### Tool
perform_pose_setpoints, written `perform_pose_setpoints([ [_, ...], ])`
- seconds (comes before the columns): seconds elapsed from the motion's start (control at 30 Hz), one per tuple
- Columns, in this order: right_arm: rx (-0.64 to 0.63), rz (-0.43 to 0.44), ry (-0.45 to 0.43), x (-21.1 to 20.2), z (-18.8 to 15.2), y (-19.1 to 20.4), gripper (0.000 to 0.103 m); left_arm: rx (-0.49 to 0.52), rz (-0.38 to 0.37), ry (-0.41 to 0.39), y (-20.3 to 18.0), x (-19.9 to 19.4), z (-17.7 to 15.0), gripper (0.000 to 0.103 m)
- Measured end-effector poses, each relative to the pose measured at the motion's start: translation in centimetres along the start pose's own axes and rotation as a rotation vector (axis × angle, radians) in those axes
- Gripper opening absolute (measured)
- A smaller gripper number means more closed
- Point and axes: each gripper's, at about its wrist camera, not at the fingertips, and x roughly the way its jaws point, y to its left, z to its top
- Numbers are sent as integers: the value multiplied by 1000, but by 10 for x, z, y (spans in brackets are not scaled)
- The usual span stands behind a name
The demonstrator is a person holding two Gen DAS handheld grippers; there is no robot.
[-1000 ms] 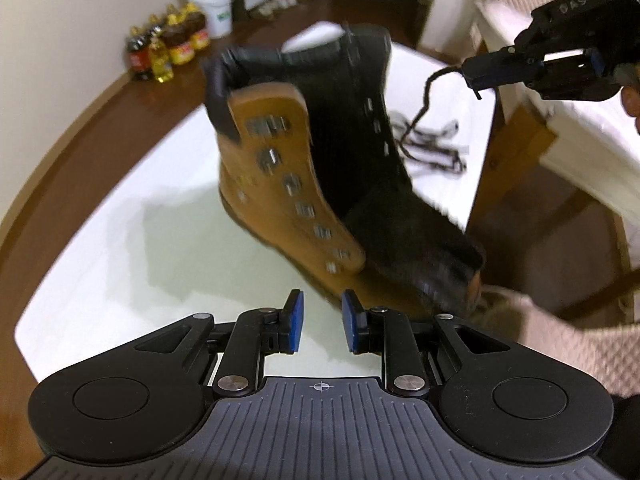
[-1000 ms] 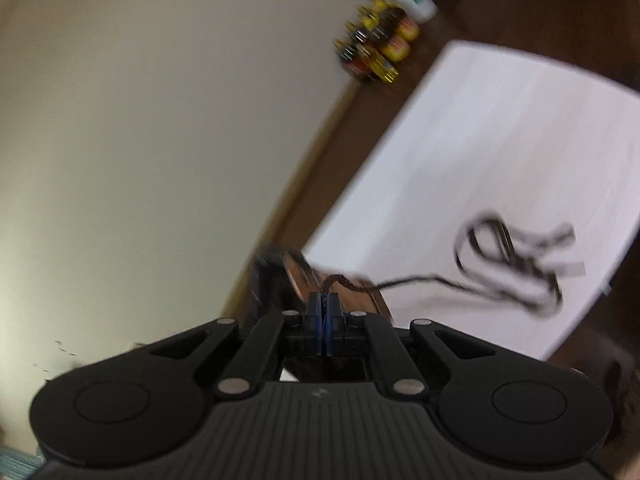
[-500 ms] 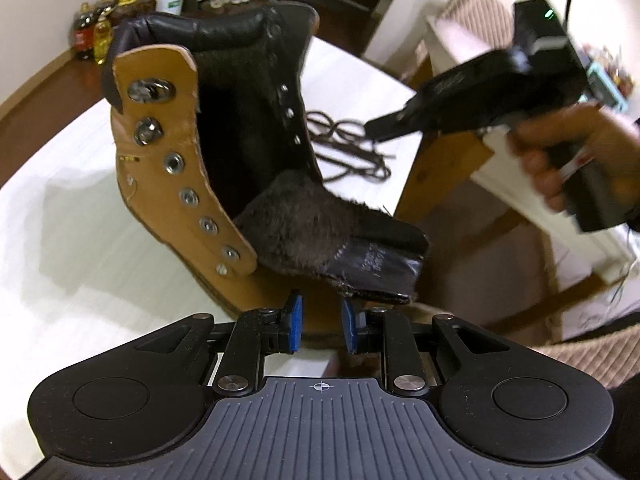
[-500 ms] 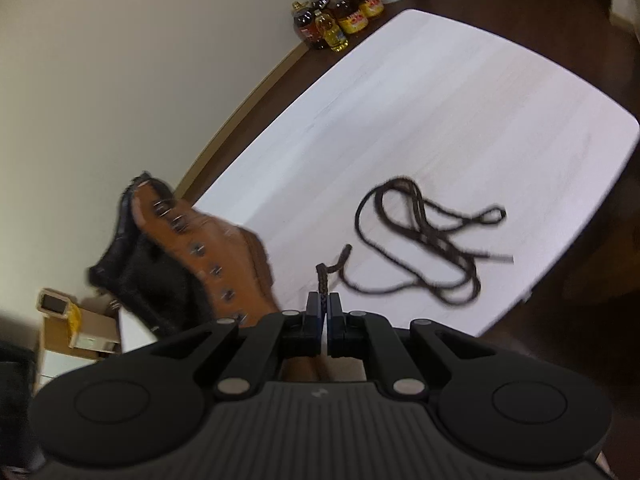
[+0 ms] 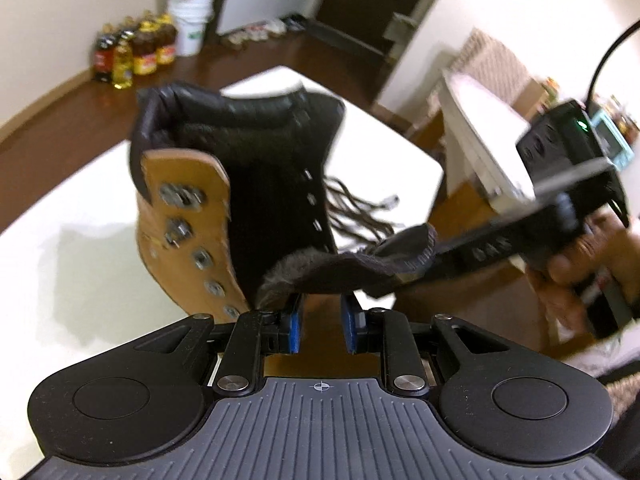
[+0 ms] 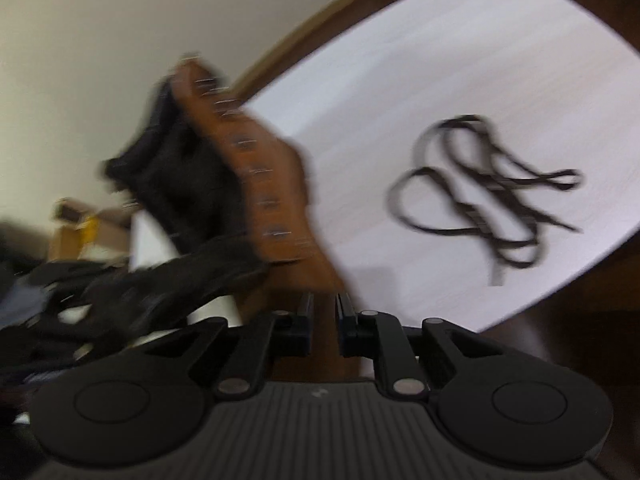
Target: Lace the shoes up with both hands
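The tan leather boot [image 5: 184,216] stands stiff on the white desk [image 5: 80,248]; its limp dark brown lace [image 6: 480,188] lies loose nearby, best pinched near a tip; left claw [image 5: 320,328] and right claw [image 6: 323,330] both spread, empty

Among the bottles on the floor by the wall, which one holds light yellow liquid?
The second bottle from the left: its contents are bright yellow, while the other bottles look dark amber or brown.
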Motion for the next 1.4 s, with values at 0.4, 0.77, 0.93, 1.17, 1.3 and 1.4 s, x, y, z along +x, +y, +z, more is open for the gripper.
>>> perform_pose_setpoints([
  [0.4, 38, -37, -101, -7, 8, -4, 15, 189, 255, 29, -42, 20, 56, 9],
  [0.77, 68, -129, -132, -17, 7, -36, 15, 344, 291, 211, -49, 25, 61, 9],
  [0.93, 48, -140, -130, -11, 9, -42, 15, 378, 326, 211, -42, 57, 69, 5],
  [1.17, 71, -152, -124, -15, 4, -60, 15, 467, 332, 266, -42, 64, 73, 3],
  [1.3, 69, -136, -122, -16, 2, -63, 15, 559, 318, 326, -64, 44, 83, 4],
  [1.4, 57, -119, -128, -16, 2, -59, 15, 769, 325, 389, -81, 26, 82, 4],
])
